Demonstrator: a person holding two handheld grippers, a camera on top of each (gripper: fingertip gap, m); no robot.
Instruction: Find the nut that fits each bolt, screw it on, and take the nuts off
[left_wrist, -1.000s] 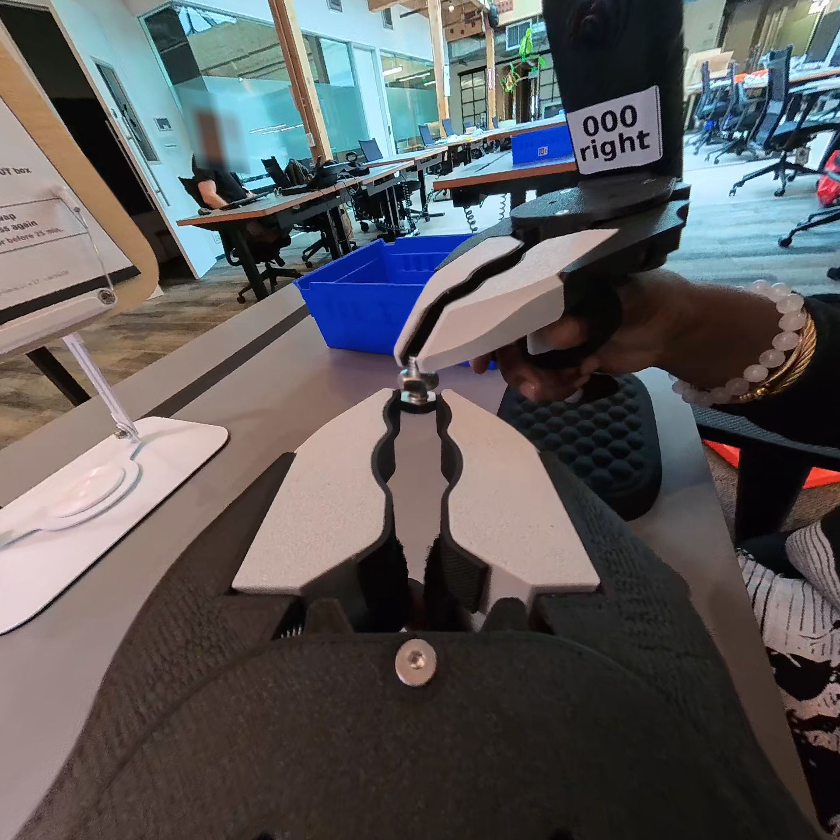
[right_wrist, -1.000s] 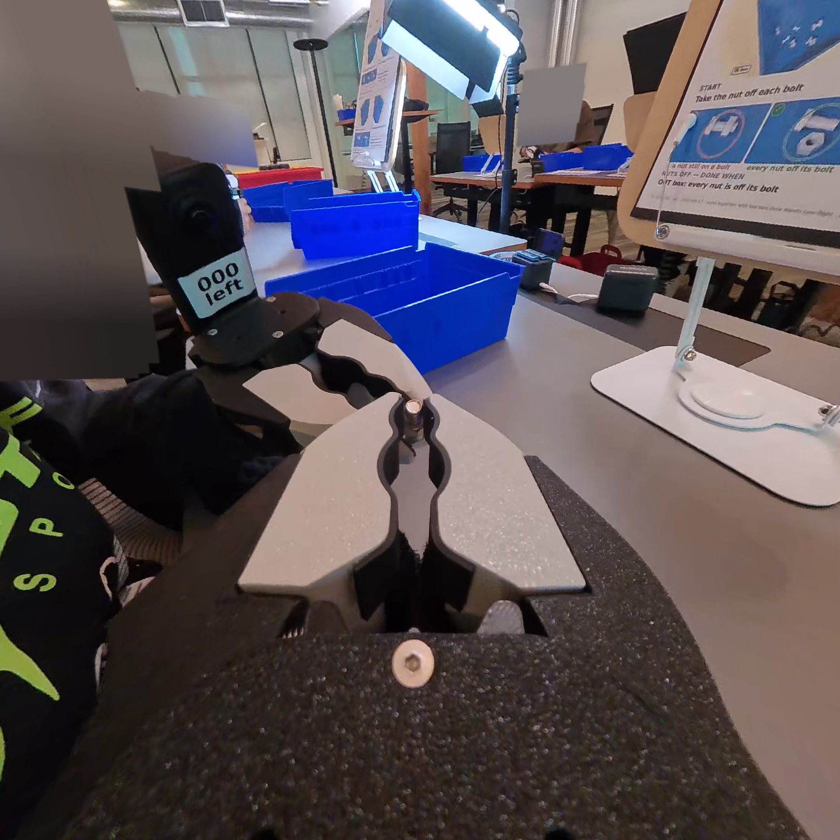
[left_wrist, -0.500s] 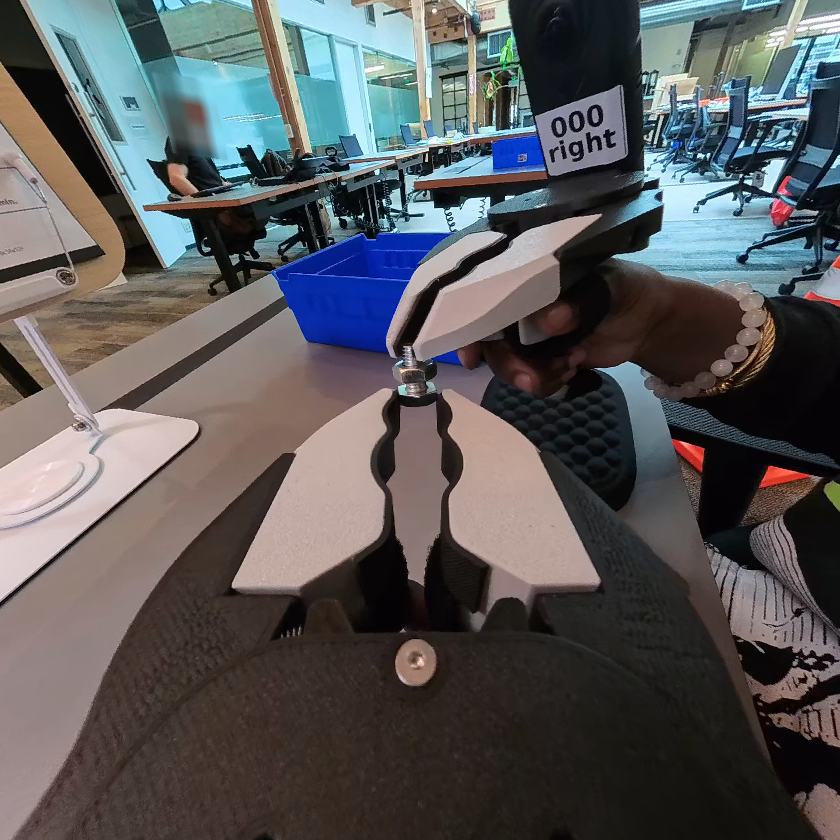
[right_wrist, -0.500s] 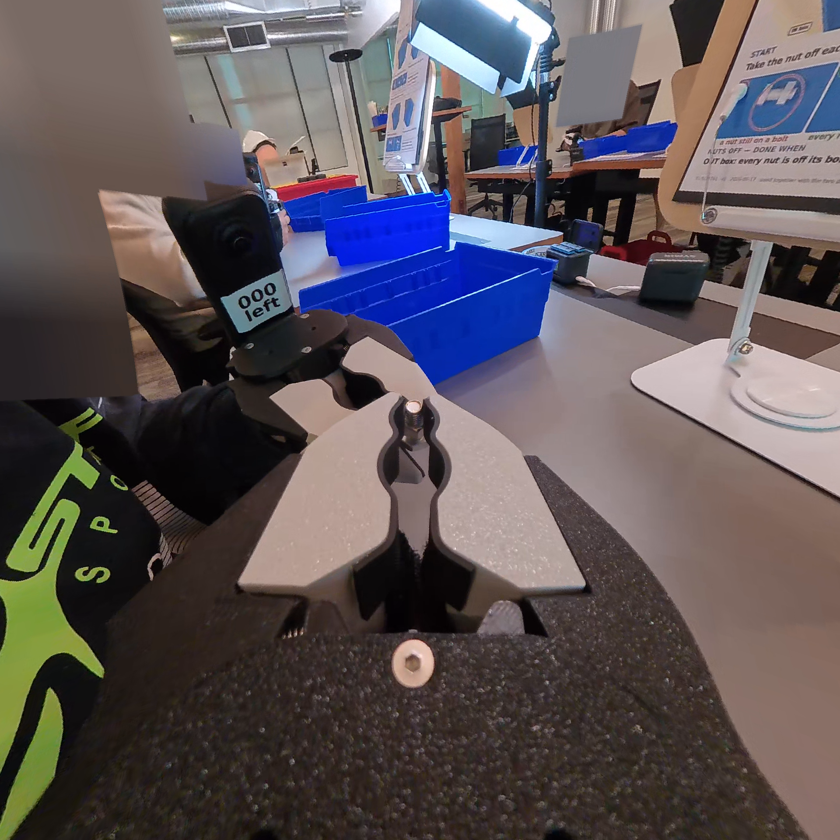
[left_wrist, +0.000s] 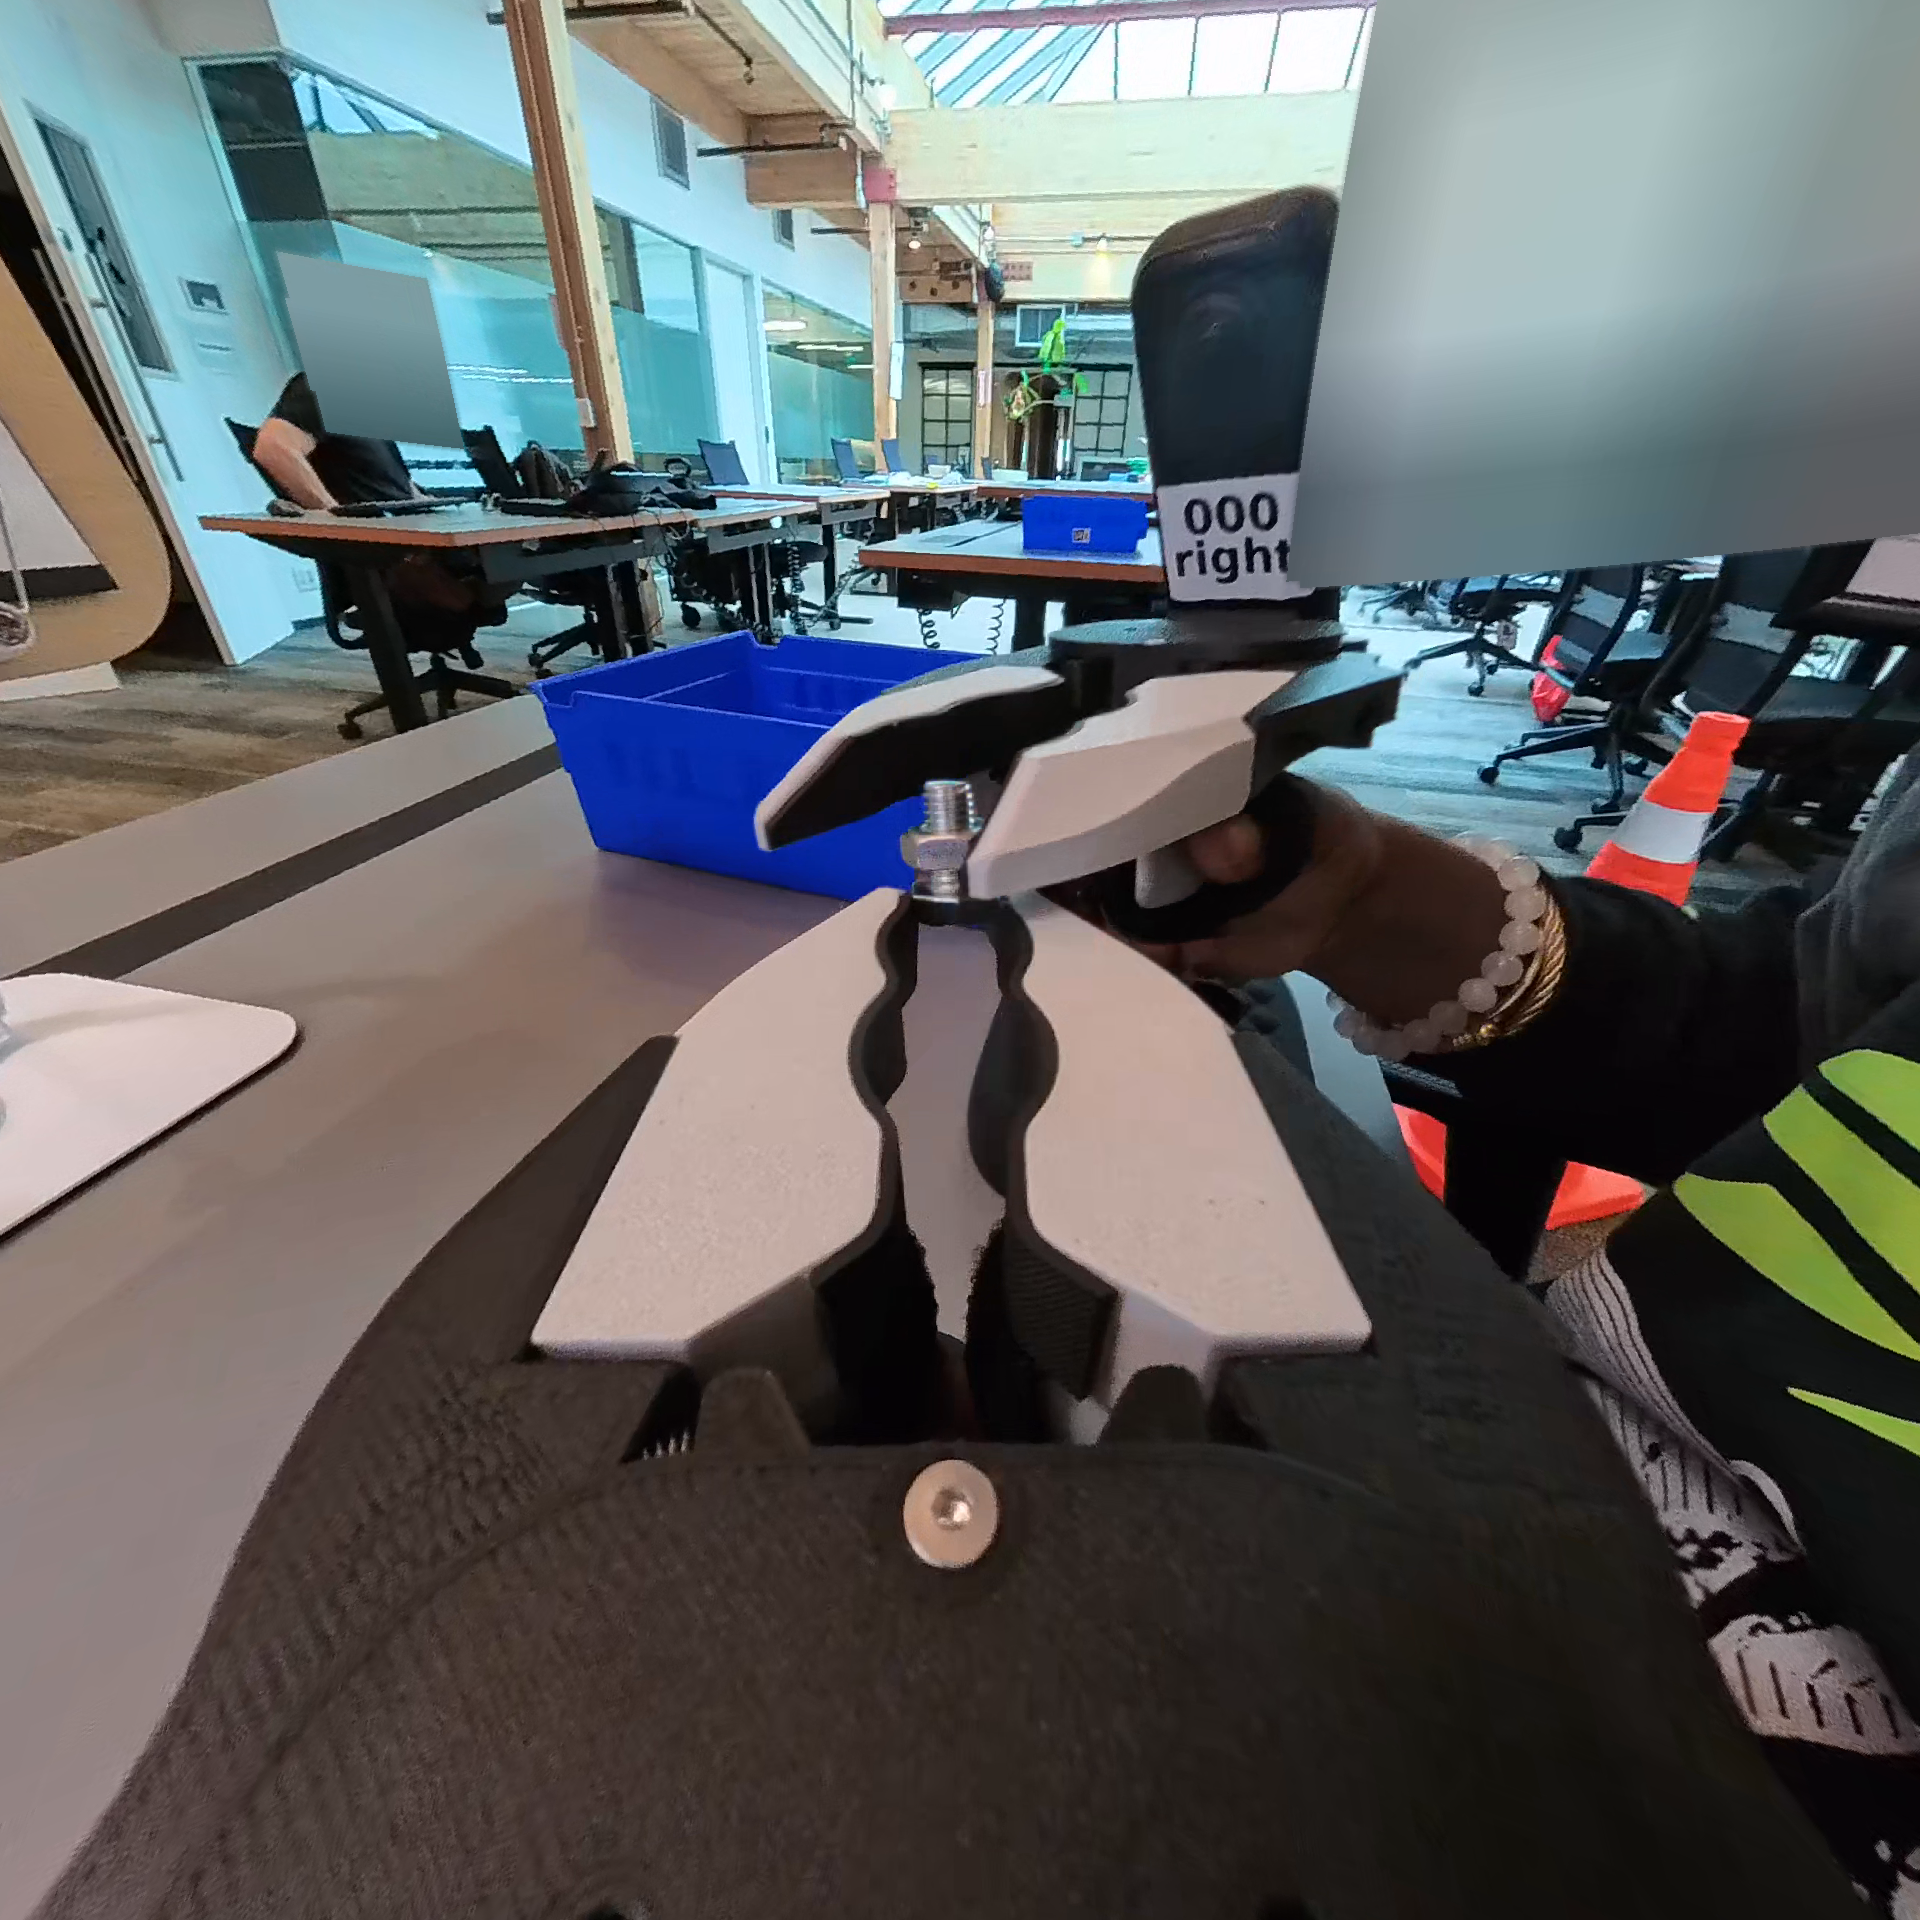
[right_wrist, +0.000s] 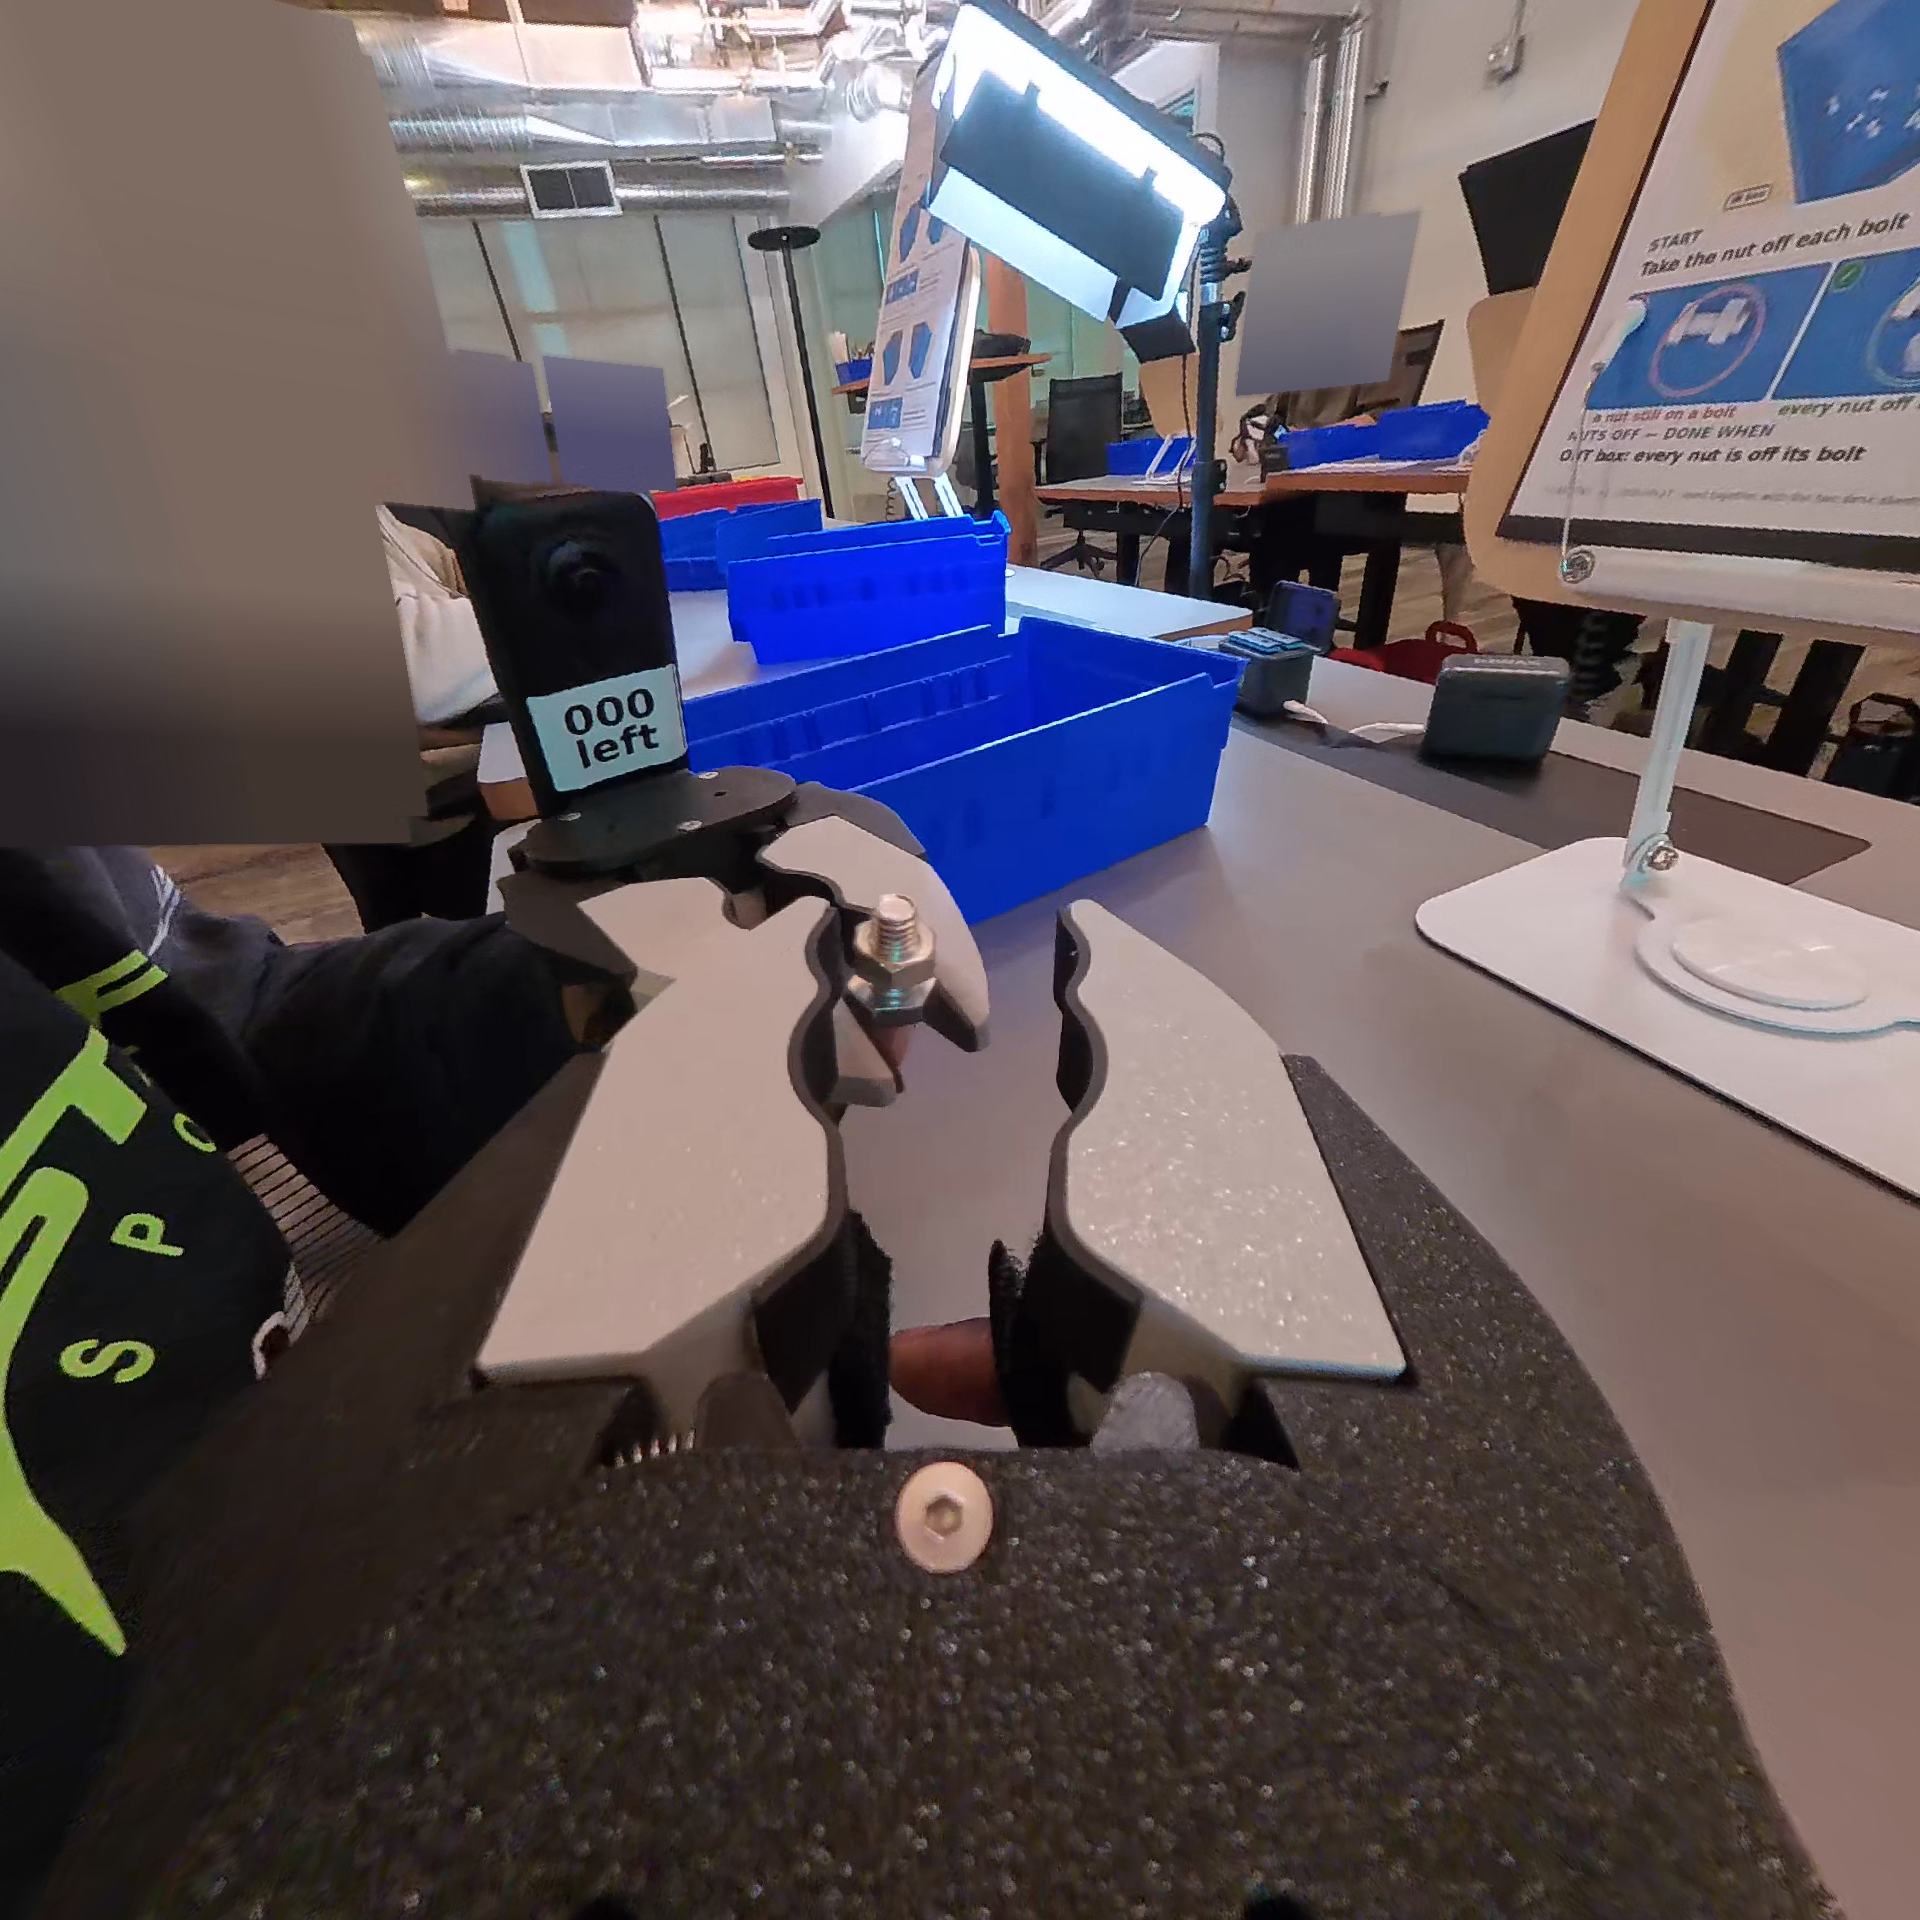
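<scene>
Right wrist view: we're gripping the bolt (right_wrist: 891, 951) in the left fingers (right_wrist: 914, 977), right fingers (right_wrist: 1164, 1101) spread open mid-frame; probably regripping the nut (right_wrist: 891, 975) next.

Two wrist cameras facing each other closely, both sharing the bolt (left_wrist: 943, 850) and blue bin (right_wrist: 966, 748).

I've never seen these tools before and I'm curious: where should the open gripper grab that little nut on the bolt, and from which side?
Probably across two opposite flats of the nut, coming in level from the side. The bolt stands upright, its lower end clamped by the left gripper, so the nut's flats face outward. The right gripper is open beside it.
</scene>
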